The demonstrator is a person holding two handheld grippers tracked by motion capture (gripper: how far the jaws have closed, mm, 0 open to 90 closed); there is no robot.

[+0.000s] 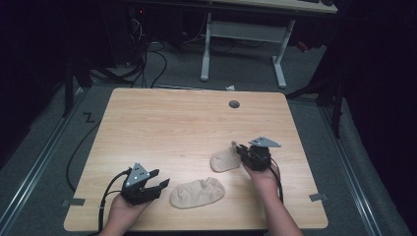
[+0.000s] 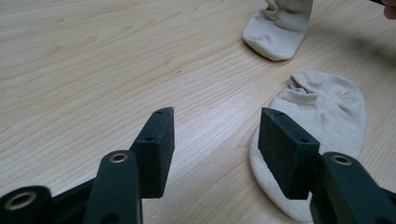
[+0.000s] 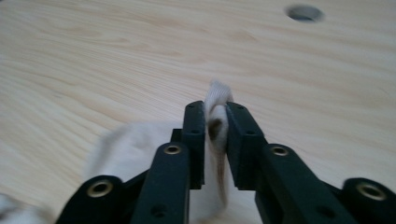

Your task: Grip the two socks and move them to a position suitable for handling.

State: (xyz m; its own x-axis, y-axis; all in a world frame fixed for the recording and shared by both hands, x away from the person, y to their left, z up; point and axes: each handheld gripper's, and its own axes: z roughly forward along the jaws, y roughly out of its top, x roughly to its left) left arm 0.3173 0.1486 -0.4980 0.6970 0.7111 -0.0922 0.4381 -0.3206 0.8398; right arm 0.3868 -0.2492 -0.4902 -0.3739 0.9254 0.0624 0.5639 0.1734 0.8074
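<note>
Your right tool (image 1: 241,150) grips one beige sock; your left tool (image 1: 158,181) hangs open beside the other.

In the right gripper view your right tool (image 3: 215,122) has its jaws closed narrow on a pinched fold of the held sock (image 3: 217,100), whose edge sticks up above the tips while the rest of the cloth trails blurred below and to the left. From the high view that held sock (image 1: 223,160) lies on the wooden worktop (image 1: 172,123) just in front of your right hand (image 1: 263,177), toward the right side. Your left tool (image 2: 215,135) stands wide, with nothing between the jaws, just above the worktop (image 2: 93,70). The flat sock (image 2: 327,107) lies partly under its right jaw; in the high view this flat sock (image 1: 197,192) rests near the front edge, between your two hands, apart from the held sock (image 2: 280,28).
</note>
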